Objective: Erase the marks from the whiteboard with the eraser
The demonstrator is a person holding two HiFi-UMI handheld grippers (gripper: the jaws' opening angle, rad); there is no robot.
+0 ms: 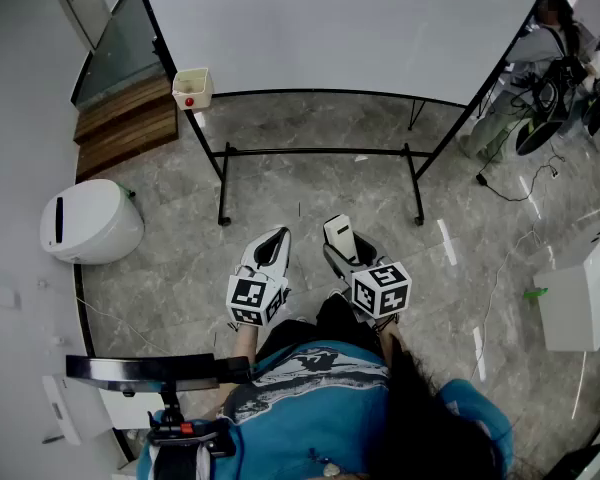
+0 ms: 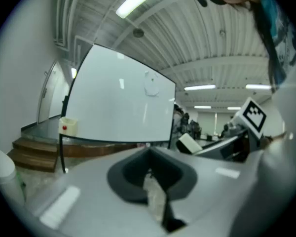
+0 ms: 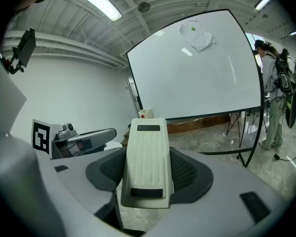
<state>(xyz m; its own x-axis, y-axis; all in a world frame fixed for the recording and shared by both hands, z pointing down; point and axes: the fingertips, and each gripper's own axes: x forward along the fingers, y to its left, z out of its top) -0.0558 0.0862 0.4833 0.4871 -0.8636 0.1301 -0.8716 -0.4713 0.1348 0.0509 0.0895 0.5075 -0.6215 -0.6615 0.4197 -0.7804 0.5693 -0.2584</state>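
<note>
The eraser (image 1: pixel 337 234) (cream plastic, ribbed back) sits pinched in the right gripper (image 1: pixel 342 248) at centre frame, below the whiteboard (image 1: pixel 350 28) that fills the top. Just beside it, the left gripper (image 1: pixel 270 251) is pressed together on nothing.

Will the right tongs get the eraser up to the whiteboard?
Probably, after a step closer. The right tongs grip the eraser, and only bare floor lies between them and the whiteboard, which stands apart from them.
</note>
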